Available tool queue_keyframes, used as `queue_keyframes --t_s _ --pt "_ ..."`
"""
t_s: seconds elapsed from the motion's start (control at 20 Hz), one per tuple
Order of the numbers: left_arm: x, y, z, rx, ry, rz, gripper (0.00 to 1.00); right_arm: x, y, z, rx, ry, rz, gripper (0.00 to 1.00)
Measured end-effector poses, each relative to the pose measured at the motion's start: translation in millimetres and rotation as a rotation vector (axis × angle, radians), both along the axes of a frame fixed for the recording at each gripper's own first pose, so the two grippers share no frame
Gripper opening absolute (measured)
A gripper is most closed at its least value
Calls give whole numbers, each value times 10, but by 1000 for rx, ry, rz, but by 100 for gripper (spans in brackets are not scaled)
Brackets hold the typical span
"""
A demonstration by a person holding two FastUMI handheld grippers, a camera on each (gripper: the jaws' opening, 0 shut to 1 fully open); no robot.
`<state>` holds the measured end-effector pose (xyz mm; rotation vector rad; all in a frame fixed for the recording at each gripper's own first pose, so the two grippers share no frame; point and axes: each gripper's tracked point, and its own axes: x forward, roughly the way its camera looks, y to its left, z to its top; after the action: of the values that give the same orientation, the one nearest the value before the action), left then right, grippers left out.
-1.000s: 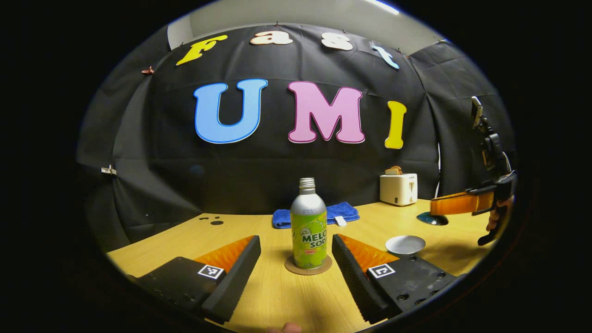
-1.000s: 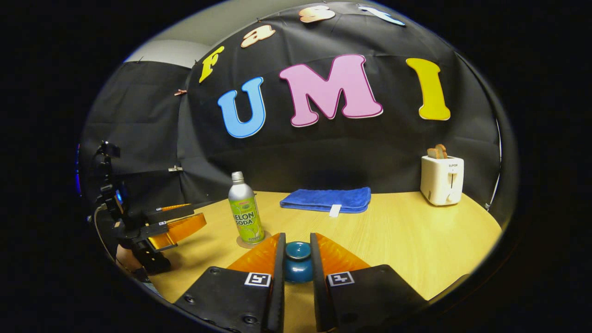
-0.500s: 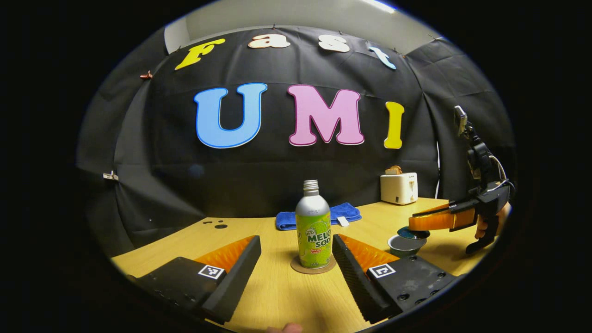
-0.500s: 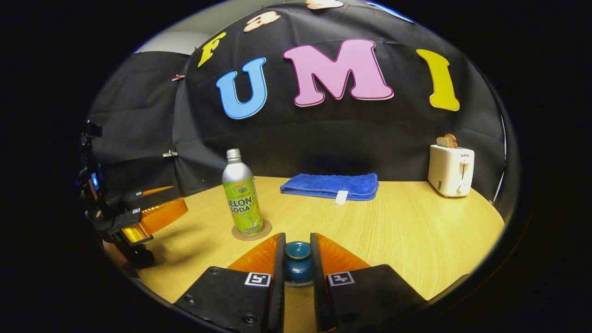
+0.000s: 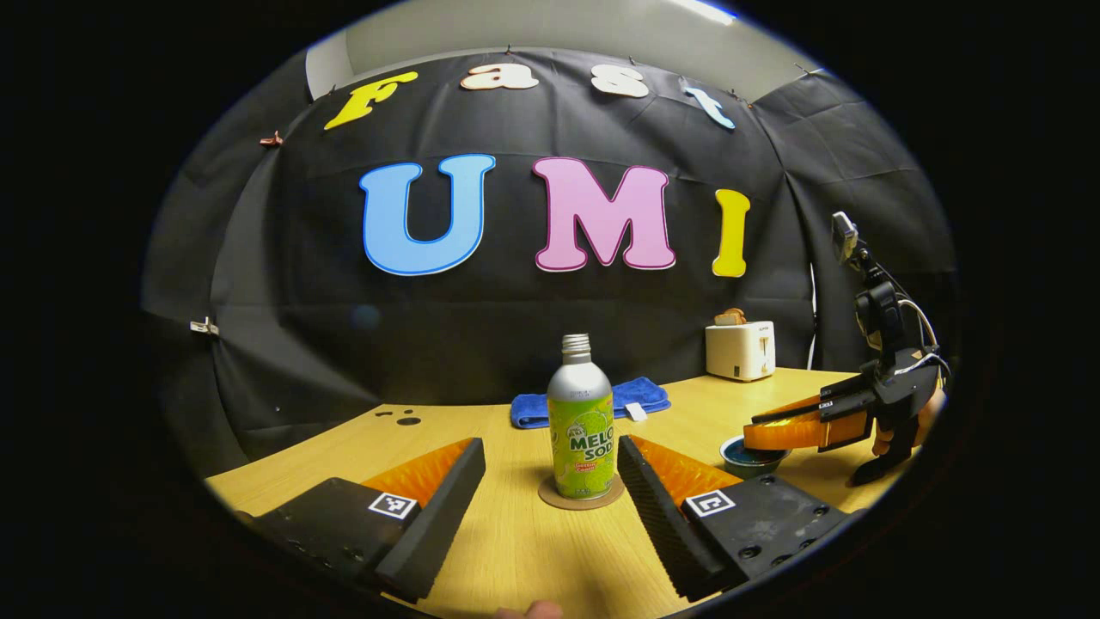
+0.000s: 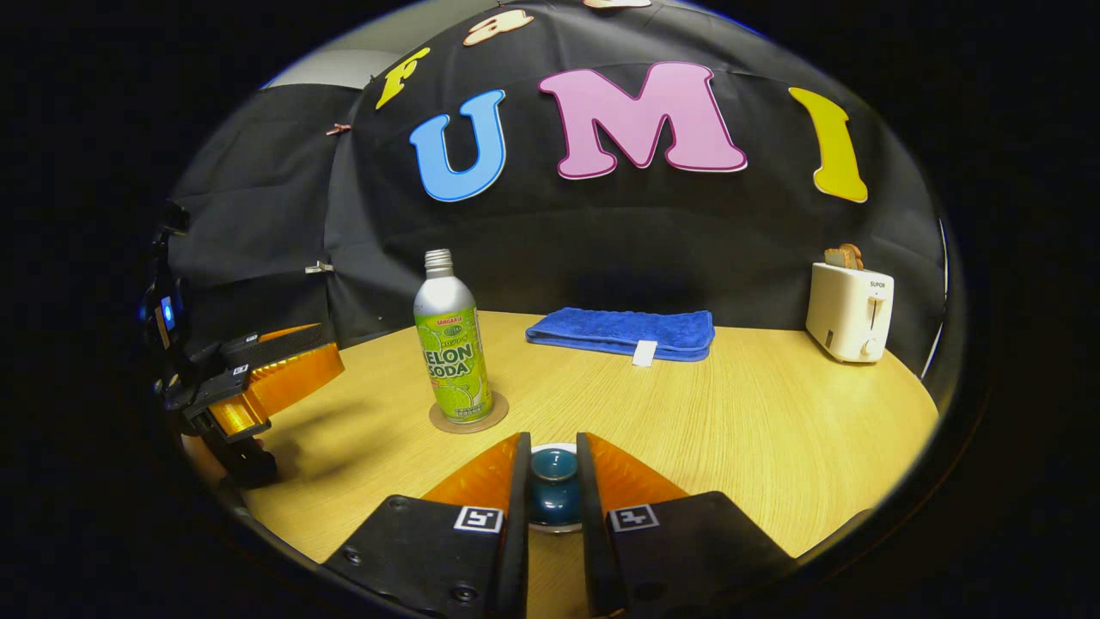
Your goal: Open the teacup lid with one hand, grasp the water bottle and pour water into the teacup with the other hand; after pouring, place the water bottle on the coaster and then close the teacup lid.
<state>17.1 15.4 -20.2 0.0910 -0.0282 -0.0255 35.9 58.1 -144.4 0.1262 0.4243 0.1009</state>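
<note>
A silver and green water bottle (image 5: pixel 581 421) stands upright on a round brown coaster (image 5: pixel 582 499) in the left gripper view. My left gripper (image 5: pixel 550 445) is open, with one finger on each side of the bottle and not touching it. In the right gripper view my right gripper (image 6: pixel 552 443) is shut on the knob of the teal teacup lid (image 6: pixel 553 483), and the teacup's pale rim (image 6: pixel 554 448) shows just under it. The left gripper view shows the right gripper (image 5: pixel 795 428) low over the teacup (image 5: pixel 749 457), with the lid resting on the cup. The bottle (image 6: pixel 451 348) stands to the left of the cup.
A folded blue towel (image 6: pixel 623 331) lies at the back of the wooden table (image 6: pixel 756 430). A white toaster (image 6: pixel 849 311) with bread in it stands at the back right. The left gripper (image 6: pixel 258 378) hangs at the left of the right gripper view.
The right gripper has carried the lid left and down from above the table onto the open teacup. The left gripper has stayed open around the bottle.
</note>
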Motion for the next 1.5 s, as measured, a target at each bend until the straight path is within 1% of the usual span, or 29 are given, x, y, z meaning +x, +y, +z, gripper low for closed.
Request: queue_keyframes --t_s 0.05,0.15,0.2,0.25,0.35,0.4,0.45,0.5,0.55,0.6,0.65,0.7,0.75,0.85,1.0,1.15,1.3,1.35,1.4,1.5 --pt "-1 -4 -3 -3 2 -1 98 1 4 -3 -11 1 4 30" --pt "0 3 1 -8 1 -1 98 -12 9 -13 -35 8 13 30" --pt "8 4 -11 -9 2 0 98 -14 0 -8 -47 9 13 36" --pt "1 2 -11 -10 2 0 98 -23 -7 11 -56 8 15 33" --pt "4 1 1 -8 0 1 98 -27 -35 94 -58 -12 13 35" --pt "2 2 6 -8 -3 1 98 -44 -50 166 -61 -33 8 38" --pt "-7 -9 16 -10 -5 -1 98 -63 -88 270 -65 -59 1 46" --pt "-3 -18 19 -12 -7 -3 98 -74 -137 383 -72 -92 -12 51" --pt "-5 -38 24 -12 -7 -6 98 -100 -207 518 -78 -130 -28 61" --pt "-4 -51 17 -11 -5 -7 98 -124 -295 649 -87 -170 -53 65" --pt "-8 -60 14 -15 -3 -8 98 -168 -387 782 -102 -208 -77 76" --pt "-13 -77 28 -29 -6 -10 98 -206 -483 899 -118 -241 -104 81" --pt "-22 -86 44 -46 -11 -13 98 -250 -578 996 -134 -268 -130 90" --pt "-33 -136 59 -67 -15 -18 97 -366 -757 1198 -158 -322 -181 98" --pt "-54 -171 111 -43 -34 -10 98 -547 -908 1412 -155 -395 -221 98" --pt "-65 -174 152 -34 -50 0 98 -663 -1071 1452 -169 -429 -261 98" --pt "-65 -156 136 -38 -45 8 98 -685 -1169 1378 -182 -397 -268 98" --pt "-68 -147 129 -43 -42 8 98 -684 -1185 1371 -177 -394 -269 96" --pt "-55 -152 114 -44 -39 10 98 -673 -1176 1350 -169 -387 -268 98" --pt "-48 -133 100 -43 -35 13 98 -664 -1168 1313 -160 -375 -266 98"
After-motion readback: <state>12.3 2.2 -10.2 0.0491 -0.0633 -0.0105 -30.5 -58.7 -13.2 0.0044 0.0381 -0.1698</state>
